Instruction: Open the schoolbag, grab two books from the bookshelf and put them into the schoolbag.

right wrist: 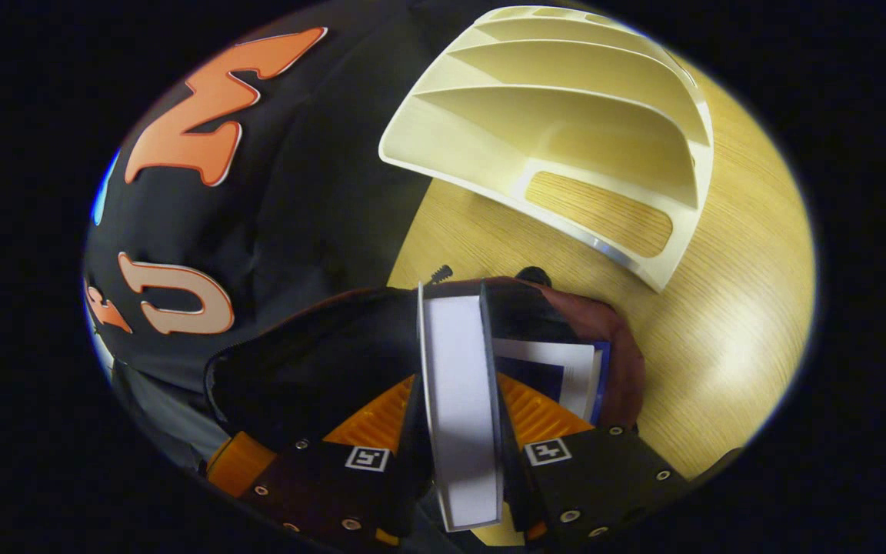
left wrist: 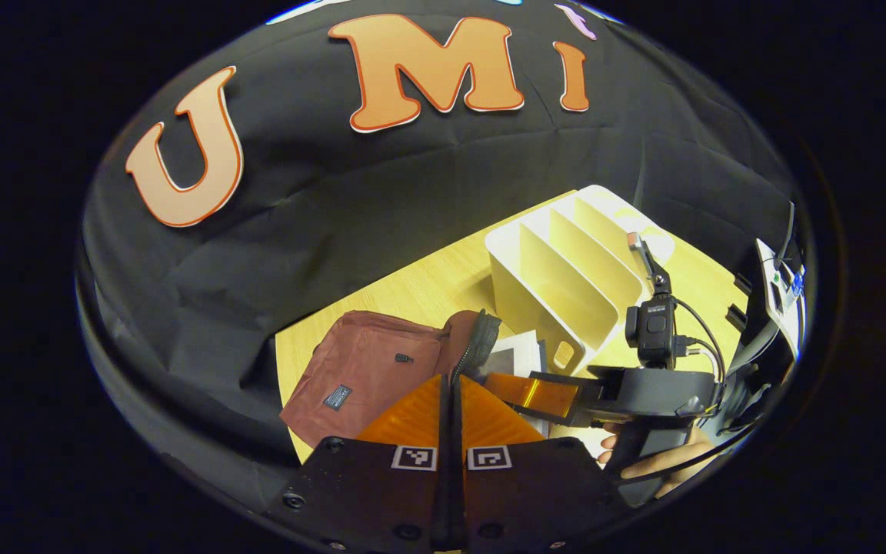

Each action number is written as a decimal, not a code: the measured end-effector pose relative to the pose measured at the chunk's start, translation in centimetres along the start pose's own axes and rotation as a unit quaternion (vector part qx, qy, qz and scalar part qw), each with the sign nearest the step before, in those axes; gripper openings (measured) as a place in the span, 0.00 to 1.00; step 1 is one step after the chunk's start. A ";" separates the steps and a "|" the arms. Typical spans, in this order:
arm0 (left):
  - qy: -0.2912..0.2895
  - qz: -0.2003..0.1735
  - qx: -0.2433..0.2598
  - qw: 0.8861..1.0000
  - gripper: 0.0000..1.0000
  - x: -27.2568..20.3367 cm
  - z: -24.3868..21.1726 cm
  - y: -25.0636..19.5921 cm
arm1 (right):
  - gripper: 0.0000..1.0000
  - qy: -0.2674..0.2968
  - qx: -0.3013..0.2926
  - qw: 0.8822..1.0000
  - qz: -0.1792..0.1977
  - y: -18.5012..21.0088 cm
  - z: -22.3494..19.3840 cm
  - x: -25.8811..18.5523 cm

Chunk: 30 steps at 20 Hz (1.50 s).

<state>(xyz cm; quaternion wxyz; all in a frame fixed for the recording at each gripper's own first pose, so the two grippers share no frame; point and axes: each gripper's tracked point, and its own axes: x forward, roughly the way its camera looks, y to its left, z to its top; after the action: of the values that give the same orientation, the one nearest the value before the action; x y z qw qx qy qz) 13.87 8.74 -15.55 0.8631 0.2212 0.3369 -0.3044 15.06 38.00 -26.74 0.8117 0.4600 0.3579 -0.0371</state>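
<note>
The right gripper (right wrist: pixel 458 400), jaws clamped on a book (right wrist: pixel 458 400) pointing spine-first straight ahead, sits at the open schoolbag (right wrist: pixel 312 362) mouth; left gripper (left wrist: pixel 451 400) jaws together

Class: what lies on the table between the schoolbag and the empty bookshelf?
Bare wooden table separates the schoolbag from the bookshelf, seen in the right gripper view.
</note>
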 end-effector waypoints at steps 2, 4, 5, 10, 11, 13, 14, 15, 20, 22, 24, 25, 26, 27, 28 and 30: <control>0.002 0.003 -0.003 1.000 0.01 0.4 -0.2 0.2 | 0.50 0.014 -0.025 0.999 -0.036 -1.6 -0.5 -0.3; 0.001 -0.002 -0.014 1.000 0.01 0.3 -0.2 0.0 | 0.94 0.026 -0.028 0.997 -0.060 -2.3 -0.8 -0.6; 0.002 -0.003 -0.018 1.000 0.00 0.2 -0.3 0.1 | 0.98 0.030 -0.034 0.996 -0.071 -2.6 -0.7 -0.8; 0.004 -0.004 -0.038 0.999 0.01 0.3 -1.0 0.2 | 0.98 0.027 -0.046 0.994 -0.095 -4.8 1.1 -3.4; 0.003 -0.006 -0.045 0.999 0.01 0.1 -1.1 0.1 | 0.98 0.022 -0.049 0.994 -0.098 -5.0 1.6 -3.8; 0.002 -0.011 -0.054 0.998 0.01 0.2 -1.5 -0.6 | 0.98 0.020 -0.058 0.993 -0.099 -5.8 2.7 -5.3; 0.007 -0.015 -0.054 0.998 0.01 0.3 -1.8 -1.1 | 0.98 0.019 -0.058 0.993 -0.096 -6.1 3.2 -6.1; 0.008 -0.014 -0.055 0.998 0.01 0.3 -2.2 -1.5 | 0.98 0.017 -0.060 0.994 -0.094 -6.4 3.8 -6.9; 0.016 -0.002 -0.062 0.998 0.03 0.9 -3.2 -3.7 | 0.98 0.005 -0.105 0.989 -0.107 -8.7 7.7 -11.3; 0.016 0.001 -0.076 0.997 0.06 1.1 -3.5 -4.7 | 0.98 0.002 -0.122 0.986 -0.110 -9.6 9.2 -12.8; 0.019 0.006 -0.094 0.995 0.08 1.0 -3.9 -5.5 | 0.98 0.005 -0.142 0.983 -0.115 -10.8 10.3 -13.7; 0.020 0.003 -0.105 0.994 0.26 1.2 -4.2 -6.2 | 0.98 0.011 -0.151 0.982 -0.117 -11.3 10.5 -14.1; 0.021 -0.001 -0.115 0.993 0.28 1.3 -4.5 -6.8 | 0.98 0.017 -0.158 0.980 -0.117 -11.7 10.9 -14.5; 0.026 -0.002 -0.123 0.992 0.42 1.5 -4.9 -7.5 | 0.98 0.020 -0.165 0.979 -0.118 -12.3 11.4 -14.6; 0.032 0.003 -0.130 0.991 0.57 1.6 -5.2 -8.0 | 0.98 0.025 -0.171 0.977 -0.122 -13.1 12.0 -14.9; 0.040 0.015 -0.137 0.990 0.86 2.1 -5.7 -9.0 | 0.98 0.032 -0.187 0.974 -0.126 -14.3 12.8 -15.3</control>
<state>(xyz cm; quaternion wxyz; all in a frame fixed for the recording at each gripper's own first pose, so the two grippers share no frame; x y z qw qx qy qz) 6.51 4.89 -22.49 0.8755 0.1181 0.4063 -0.2335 5.13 15.76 -23.53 0.8602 0.2518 0.4398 -0.0568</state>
